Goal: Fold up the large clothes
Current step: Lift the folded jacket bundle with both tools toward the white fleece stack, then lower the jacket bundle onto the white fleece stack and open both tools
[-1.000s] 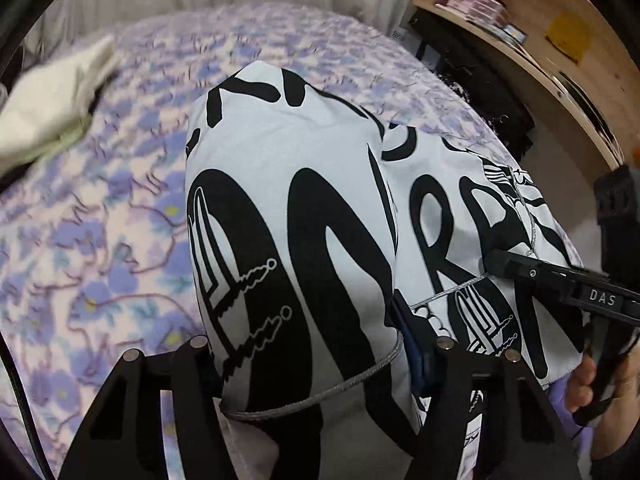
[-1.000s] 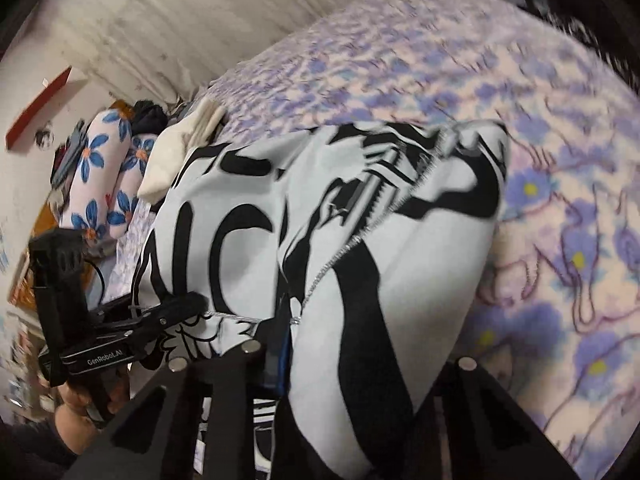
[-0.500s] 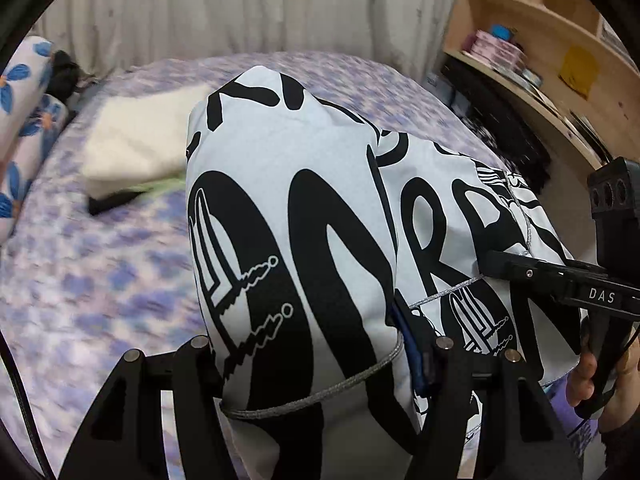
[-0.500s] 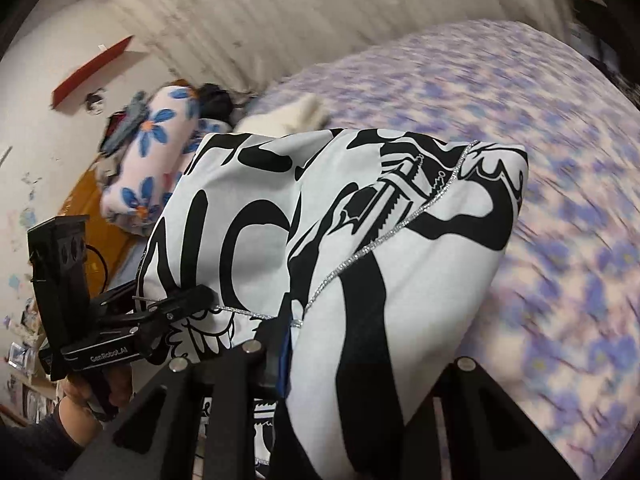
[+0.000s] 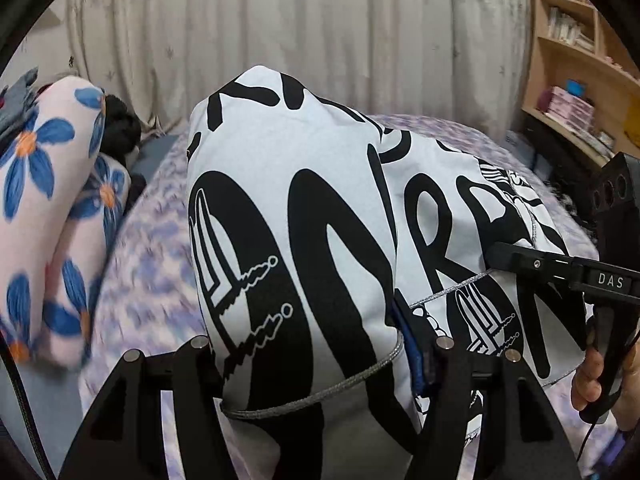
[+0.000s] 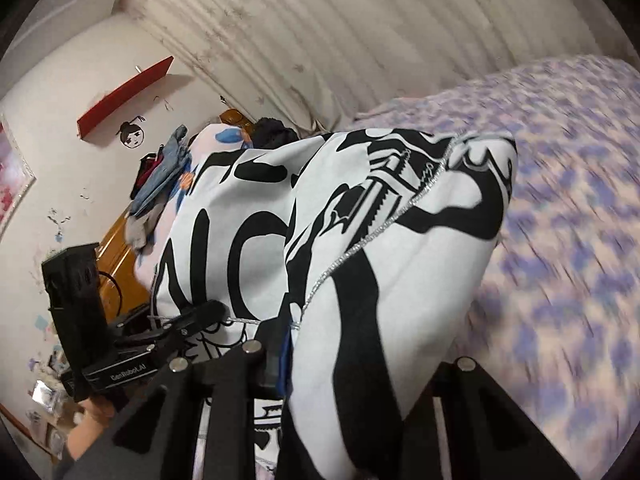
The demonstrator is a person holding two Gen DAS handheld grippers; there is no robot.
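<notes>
Home bedroom: bed with purple floral sheet, flowered pillows, curtain, wooden bookshelf.

The left wrist camera sits just behind its jaws, facing across the bed toward the curtain, pressed close to the black-and-white printed garment. The right wrist camera looks likewise, tilted toward the wall. Both views share the garment, bed, curtain and flowered pillow, and each catches the opposite gripper.

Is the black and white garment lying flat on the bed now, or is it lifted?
Lifted. The garment hangs bunched between the left gripper and right gripper, both clamped on it, above the bed.
</notes>
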